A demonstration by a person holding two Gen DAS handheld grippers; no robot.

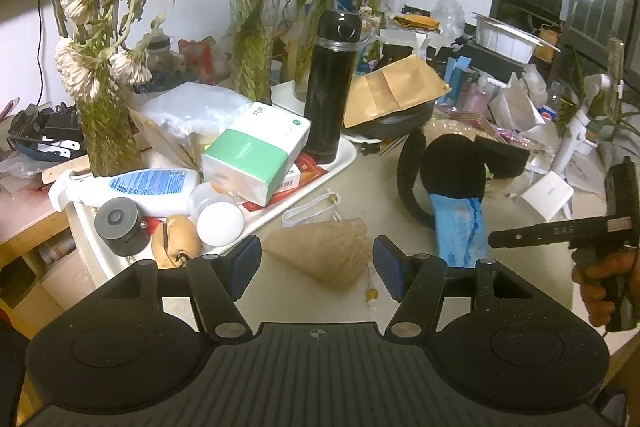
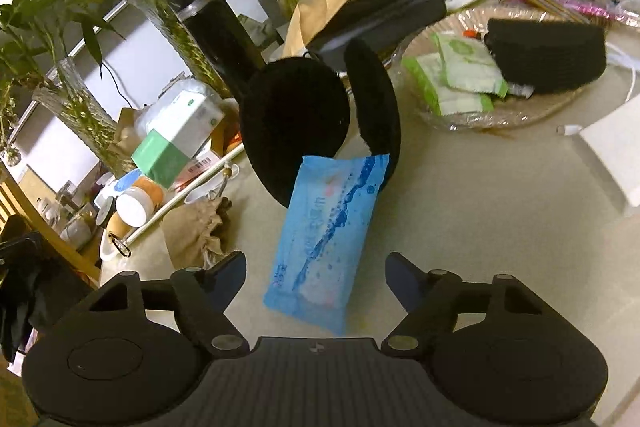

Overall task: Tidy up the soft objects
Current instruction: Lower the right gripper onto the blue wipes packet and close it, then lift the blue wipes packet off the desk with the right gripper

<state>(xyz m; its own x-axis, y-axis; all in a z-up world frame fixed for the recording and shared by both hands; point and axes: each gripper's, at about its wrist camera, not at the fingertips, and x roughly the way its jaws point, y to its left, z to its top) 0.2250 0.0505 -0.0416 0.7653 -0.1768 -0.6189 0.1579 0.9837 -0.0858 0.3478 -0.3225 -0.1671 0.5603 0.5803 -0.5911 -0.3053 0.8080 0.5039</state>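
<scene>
A blue tissue pack lies on the table, its far end against black fuzzy earmuffs. My right gripper is open, its fingers on either side of the pack's near end, not touching. A tan cloth pouch lies on the table between the open fingers of my left gripper. The pouch also shows in the right wrist view. The pack and earmuffs show in the left wrist view, with the right gripper's body beside them. A clear-wrapped basket holds green packets and a black sponge.
A white tray at the left holds a black flask, a green-and-white box, a lotion bottle and jars. Vases of greenery stand behind. A white box lies to the right. Clutter fills the back.
</scene>
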